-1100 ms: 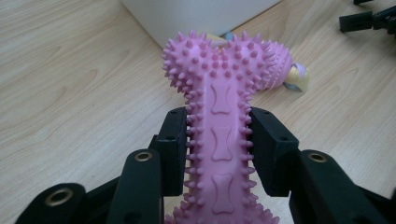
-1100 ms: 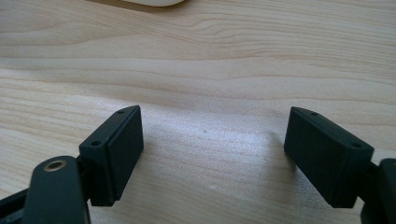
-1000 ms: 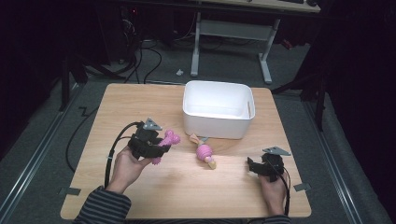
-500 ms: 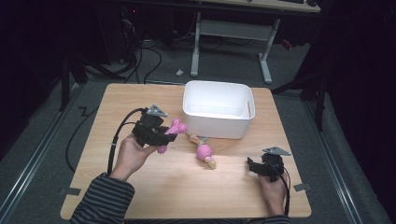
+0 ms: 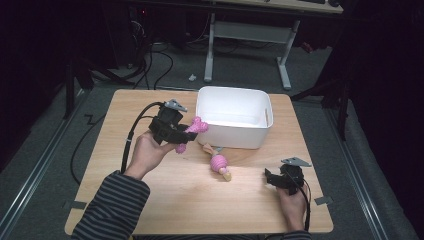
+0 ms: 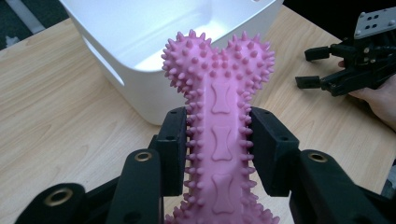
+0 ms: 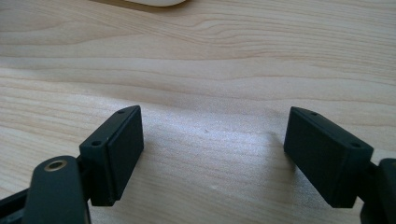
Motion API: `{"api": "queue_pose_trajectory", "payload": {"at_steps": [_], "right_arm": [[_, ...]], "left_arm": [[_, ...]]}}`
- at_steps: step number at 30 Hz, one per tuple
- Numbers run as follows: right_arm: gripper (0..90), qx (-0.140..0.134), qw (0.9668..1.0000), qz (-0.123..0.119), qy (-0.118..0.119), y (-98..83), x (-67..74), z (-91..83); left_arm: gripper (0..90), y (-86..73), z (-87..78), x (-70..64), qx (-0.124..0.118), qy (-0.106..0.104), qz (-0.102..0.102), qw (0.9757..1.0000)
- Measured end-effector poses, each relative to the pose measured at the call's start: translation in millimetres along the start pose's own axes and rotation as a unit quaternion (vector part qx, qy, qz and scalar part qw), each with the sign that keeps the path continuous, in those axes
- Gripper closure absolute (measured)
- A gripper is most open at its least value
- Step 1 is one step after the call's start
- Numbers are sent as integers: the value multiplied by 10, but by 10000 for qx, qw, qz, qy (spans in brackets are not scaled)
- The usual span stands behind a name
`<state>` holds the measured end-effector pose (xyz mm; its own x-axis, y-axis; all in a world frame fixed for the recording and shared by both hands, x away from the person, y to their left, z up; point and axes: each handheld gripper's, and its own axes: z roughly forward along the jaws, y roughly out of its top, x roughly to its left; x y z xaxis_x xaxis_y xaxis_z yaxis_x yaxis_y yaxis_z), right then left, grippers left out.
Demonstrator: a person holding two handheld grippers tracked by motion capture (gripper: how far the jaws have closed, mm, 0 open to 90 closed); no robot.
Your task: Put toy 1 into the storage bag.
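My left gripper (image 5: 181,135) is shut on a pink spiky bone toy (image 5: 192,131), held in the air just left of the white bin (image 5: 234,130). In the left gripper view the bone (image 6: 219,107) stands between both pads (image 6: 175,149), its knobbed end pointing at the bin (image 6: 140,60). A small pink doll-like toy (image 5: 218,162) lies on the table in front of the bin. My right gripper (image 5: 268,177) rests low near the table's front right, jaws open with nothing between them; its pads (image 7: 116,149) stand wide apart over bare wood.
The wooden table (image 5: 125,200) ends close behind my right hand. A black cable (image 5: 131,135) loops from the left gripper. My right gripper (image 6: 327,67) also appears far right in the left gripper view. A desk frame (image 5: 245,40) stands beyond the table.
My left gripper has risen and moved right toward the bin, carrying the pink bone. The right gripper and the small doll toy have stayed put.
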<state>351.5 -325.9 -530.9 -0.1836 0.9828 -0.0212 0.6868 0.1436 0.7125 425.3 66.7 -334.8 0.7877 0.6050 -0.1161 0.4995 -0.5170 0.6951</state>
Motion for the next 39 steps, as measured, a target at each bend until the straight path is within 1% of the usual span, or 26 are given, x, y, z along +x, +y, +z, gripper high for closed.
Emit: {"api": "queue_pose_trajectory", "payload": {"at_steps": [3, 5, 9, 10, 12, 17, 19, 20, 21, 23, 25, 26, 28, 29, 31, 35, 37, 39], "right_arm": [[198, 0, 10000, -1, 4, 0, 0, -1], [198, 5, 10000, 2, 8, 0, 2, -1], [199, 10, 10000, 14, 5, -1, 5, -2], [199, 9, 10000, 13, 6, -1, 5, -2], [199, 4, 10000, -12, 12, -1, 4, -2], [200, 1, 10000, -31, 28, -1, 7, -2], [201, 2, 10000, -30, 28, -1, 7, -2], [202, 0, 10000, -30, 31, -1, 7, -3], [207, 0, 10000, -32, 39, -1, 9, -3], [215, -4, 10000, -46, 67, -2, 12, -5], [215, -15, 9999, -73, 73, -1, 11, -4], [215, -8, 9999, -74, 69, -1, 12, -4], [215, -12, 9999, -71, 73, -1, 12, -4], [215, -15, 9999, -71, 73, -1, 12, -3], [215, -9, 9999, -77, 71, -1, 12, -4], [215, -6, 9999, -72, 80, -1, 16, -4], [215, -6, 9999, -70, 79, -1, 17, -5], [215, -8, 9999, -71, 80, -1, 17, -4]], "left_arm": [[591, 72, 11, 12, -19, -23, 21, 10000], [591, 116, 16, 18, 4, -47, 74, 10000], [590, 193, 64, 18, 128, 70, 271, 9995], [589, 214, 80, 28, 175, 57, 274, 9995], [590, 255, 114, 43, 194, 79, 304, 9993], [591, 360, 188, 60, 217, 46, 351, 9991], [591, 402, 223, 60, 224, 31, 408, 9989], [591, 425, 240, 67, 269, 24, 449, 9986], [591, 447, 263, 72, 272, 47, 464, 9985], [591, 490, 302, 90, 257, 83, 460, 9986], [591, 531, 335, 114, 250, 55, 419, 9988], [591, 549, 353, 120, 205, 46, 366, 9991], [591, 578, 384, 146, 183, -18, 311, 9993], [591, 592, 402, 156, 185, -17, 307, 9994], [591, 623, 443, 167, 196, 27, 291, 9994], [590, 689, 510, 188, 188, 43, 271, 9994], [589, 731, 536, 189, 181, 141, 301, 9993], [589, 781, 573, 193, 184, 163, 272, 9993]]}}
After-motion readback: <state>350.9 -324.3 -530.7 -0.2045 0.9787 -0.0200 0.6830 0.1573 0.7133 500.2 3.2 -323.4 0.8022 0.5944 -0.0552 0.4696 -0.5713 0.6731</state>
